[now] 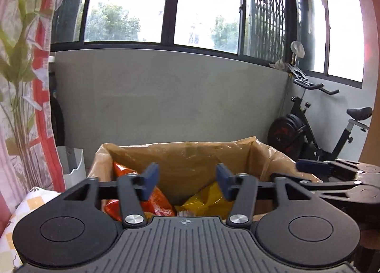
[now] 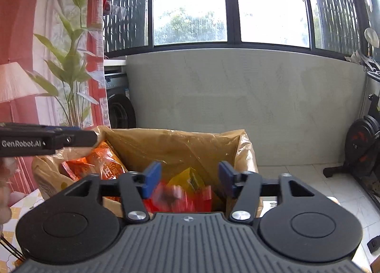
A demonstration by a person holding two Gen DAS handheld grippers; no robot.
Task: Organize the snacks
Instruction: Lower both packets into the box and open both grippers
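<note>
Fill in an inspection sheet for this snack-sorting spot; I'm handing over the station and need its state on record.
Surface: checked cloth shows at lower left; tiled floor at right.
Job's things: lined box holds orange snack bags, a yellow bag and a blurred red packet.
Clutter: white bin left of the box.
Grippers: left gripper open, empty, above the box; right gripper open, empty.
Cables: nothing seen.
Surroundings: window, hanging laundry, exercise bike, washing machine, plant-print curtain.
</note>
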